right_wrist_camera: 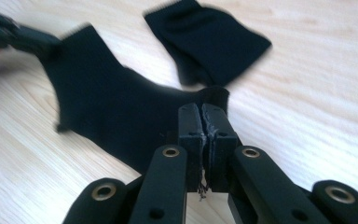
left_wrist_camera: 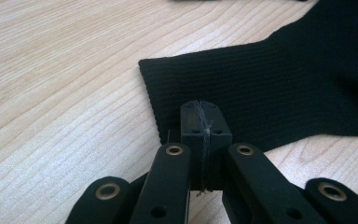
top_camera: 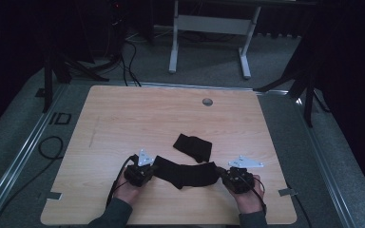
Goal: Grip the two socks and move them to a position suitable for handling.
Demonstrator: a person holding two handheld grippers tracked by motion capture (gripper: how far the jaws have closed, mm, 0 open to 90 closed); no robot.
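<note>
Table point(top_camera: 123, 118) sat mid-floor, person at its near edge, forearms in from the bottom. Long sock point(top_camera: 186, 173) lay across the near-centre of the table, stretched left to right between the two grippers. Left gripper point(top_camera: 153, 168) was at the sock's left end, jaws together on its edge. Right gripper point(top_camera: 221, 173) was at the right end, jaws together on that edge. Second sock point(top_camera: 193, 147) lay just behind the first, slightly right of centre, apart from both grippers. Small round cap point(top_camera: 207, 101) sat in the table near the far edge. Desk frame point(top_camera: 209, 28) stood on the floor behind the table.
</note>
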